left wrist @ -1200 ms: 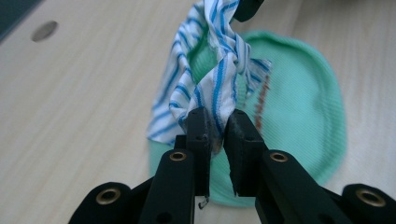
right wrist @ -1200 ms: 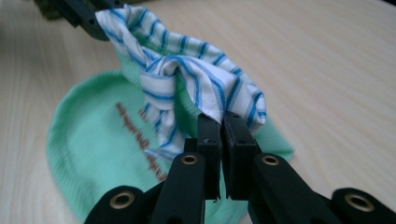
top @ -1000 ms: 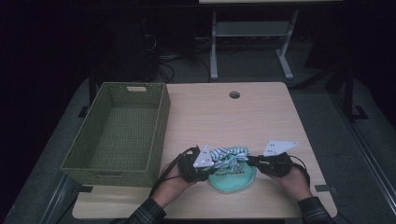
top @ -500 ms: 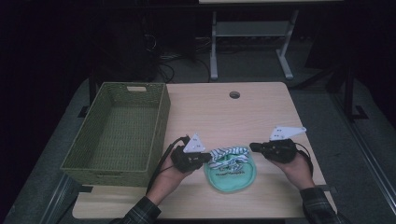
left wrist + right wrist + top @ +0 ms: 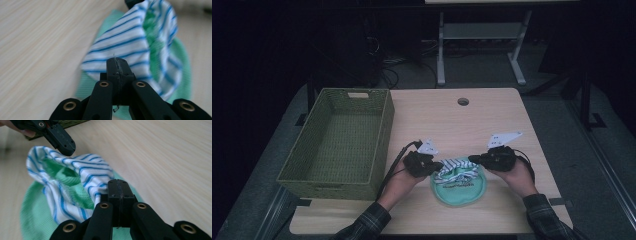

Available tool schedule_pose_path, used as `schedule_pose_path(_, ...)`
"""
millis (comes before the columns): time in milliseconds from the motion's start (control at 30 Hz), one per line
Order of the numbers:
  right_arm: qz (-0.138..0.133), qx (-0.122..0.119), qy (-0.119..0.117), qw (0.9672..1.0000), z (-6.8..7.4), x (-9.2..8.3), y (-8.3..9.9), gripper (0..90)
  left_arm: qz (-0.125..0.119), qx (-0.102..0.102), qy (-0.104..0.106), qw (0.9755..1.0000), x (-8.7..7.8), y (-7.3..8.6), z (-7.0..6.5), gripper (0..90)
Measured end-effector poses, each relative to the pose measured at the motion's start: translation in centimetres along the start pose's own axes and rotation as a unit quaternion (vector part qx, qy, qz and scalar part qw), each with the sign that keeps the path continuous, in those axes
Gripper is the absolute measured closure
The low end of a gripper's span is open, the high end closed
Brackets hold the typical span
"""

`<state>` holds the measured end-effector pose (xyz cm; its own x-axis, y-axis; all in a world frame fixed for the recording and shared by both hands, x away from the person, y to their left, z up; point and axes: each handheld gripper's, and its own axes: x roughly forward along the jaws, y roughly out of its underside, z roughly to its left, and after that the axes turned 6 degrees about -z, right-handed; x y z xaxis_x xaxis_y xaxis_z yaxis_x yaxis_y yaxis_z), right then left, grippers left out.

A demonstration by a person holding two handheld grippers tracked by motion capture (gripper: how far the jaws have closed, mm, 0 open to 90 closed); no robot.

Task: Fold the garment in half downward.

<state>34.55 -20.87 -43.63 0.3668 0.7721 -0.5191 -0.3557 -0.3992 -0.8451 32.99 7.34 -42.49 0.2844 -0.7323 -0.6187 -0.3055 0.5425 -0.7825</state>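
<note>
Dark room, wooden bench (image 5: 492, 120) with 1 green woven basket (image 5: 339, 140) at left, nothing in it. Near edge centre: 1 striped white-blue cloth (image 5: 455, 167) lies over 1 green cloth (image 5: 457, 189). Left claw (image 5: 117, 65) is pinched onto 1 edge of the striped cloth, right claw (image 5: 119, 191) pinched onto the opposite edge, lifting it slightly between them. Early stage by my read: cloth gripped, not folded or moved; basket unused. 2 claws, 2 cloths, 1 basket.

white blue-striped cloth (image 5: 130, 42), green cloth (image 5: 458, 187), olive basket (image 5: 339, 137)
</note>
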Motion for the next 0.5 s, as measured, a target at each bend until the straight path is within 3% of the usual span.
schedule_pose_path(100,0.000,-0.008,-0.009,0.9999,0.8,-0.6,0.4,89.5,-0.002,0.002,0.017,0.9998,0.2,0.2,-1.2,89.6)
schedule_pose_path(267,0.003,-0.015,-0.028,0.9995,2.2,-1.3,1.3,89.5,0.020,0.013,0.034,0.9991,0.7,0.8,-2.5,89.6)
schedule_pose_path(500,0.040,-0.021,-0.051,0.9977,3.9,-0.7,3.1,89.5,0.052,0.029,0.049,0.9970,1.5,2.0,-4.0,89.5)
